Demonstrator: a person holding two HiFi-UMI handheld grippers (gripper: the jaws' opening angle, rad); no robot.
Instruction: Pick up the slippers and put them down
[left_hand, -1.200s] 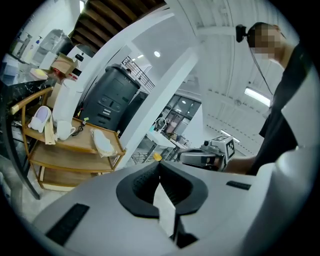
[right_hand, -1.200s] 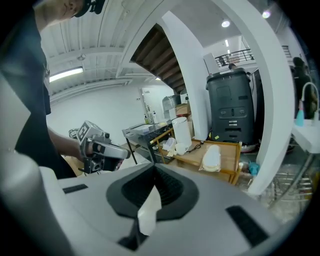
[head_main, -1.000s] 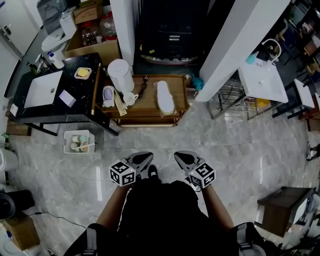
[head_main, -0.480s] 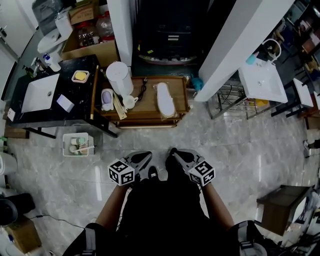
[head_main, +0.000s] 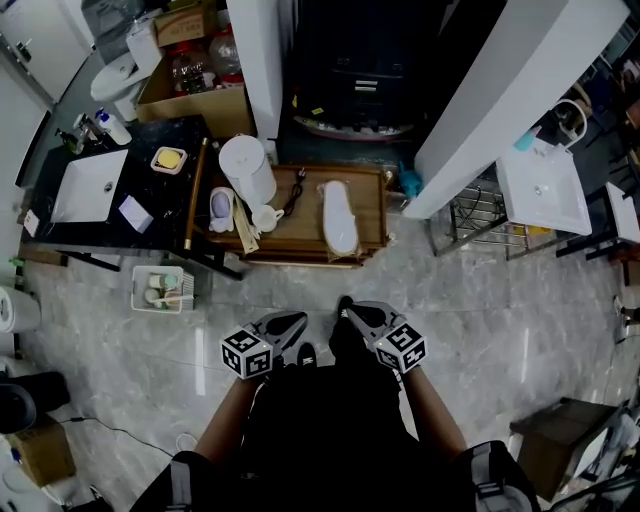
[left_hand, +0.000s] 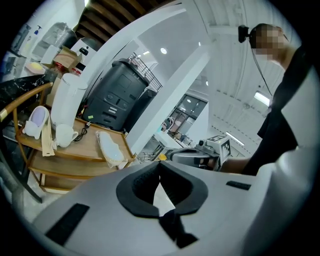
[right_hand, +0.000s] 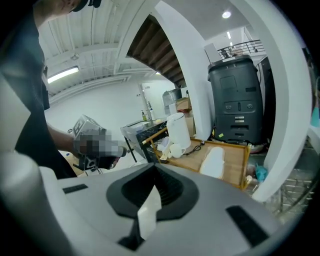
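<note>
One white slipper (head_main: 338, 215) lies sole-up on the low wooden table (head_main: 300, 238) ahead of me; it also shows in the left gripper view (left_hand: 111, 146) and the right gripper view (right_hand: 214, 162). My left gripper (head_main: 296, 321) and right gripper (head_main: 353, 312) hang side by side over the marble floor, well short of the table. Both are shut with nothing between the jaws, as the left gripper (left_hand: 160, 166) and right gripper (right_hand: 152, 169) close-ups show. A second slipper is not in view.
On the wooden table stand a tall white jug (head_main: 247, 170), a white cup (head_main: 266, 217) and a pale purple item (head_main: 220, 205). A black counter with a sink (head_main: 90, 185) is left, a white basket (head_main: 160, 288) below it. A white pillar (head_main: 500, 110) and wire rack (head_main: 480, 215) stand right.
Both grippers, still shut, have drifted forward towards the wooden table as the person steps ahead; a black shoe now shows beside the right gripper.
</note>
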